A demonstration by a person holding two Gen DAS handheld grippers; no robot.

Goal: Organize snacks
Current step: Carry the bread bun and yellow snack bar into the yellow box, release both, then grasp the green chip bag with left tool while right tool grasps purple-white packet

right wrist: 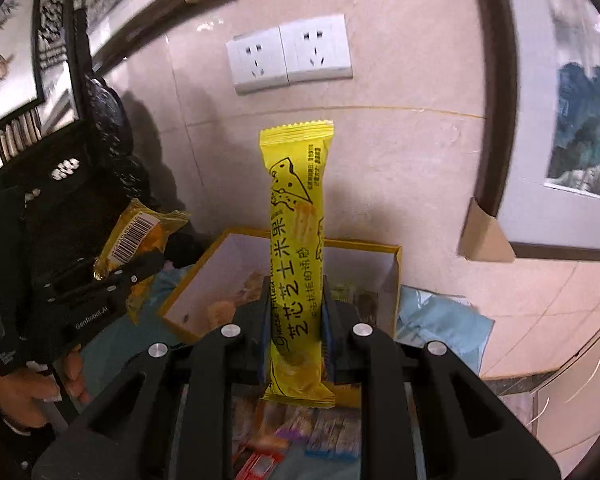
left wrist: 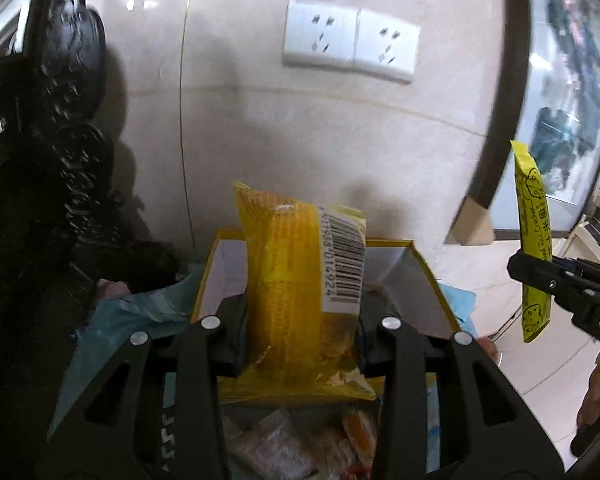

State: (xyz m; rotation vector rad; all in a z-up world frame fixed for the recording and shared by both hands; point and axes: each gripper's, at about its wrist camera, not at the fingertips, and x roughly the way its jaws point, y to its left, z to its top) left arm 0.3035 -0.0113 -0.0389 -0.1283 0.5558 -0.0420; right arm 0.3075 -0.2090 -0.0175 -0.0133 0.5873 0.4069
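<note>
The left tongs are clenched on an orange snack packet standing upright between their fingers above the yellow-rimmed box, while the right tongs pinch a long yellow cracker stick upright over the same box.

Glossy plastic wrapper (matt cardboard box)

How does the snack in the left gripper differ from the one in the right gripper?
The barcode pack is short, wide and orange-yellow, with a white barcode label; the cheese stick is long, slim and bright yellow, with a cheese drawing. The pack fills the left gripper; the stick rises far above the right gripper. Both are held upright above the yellow-edged box.
</note>
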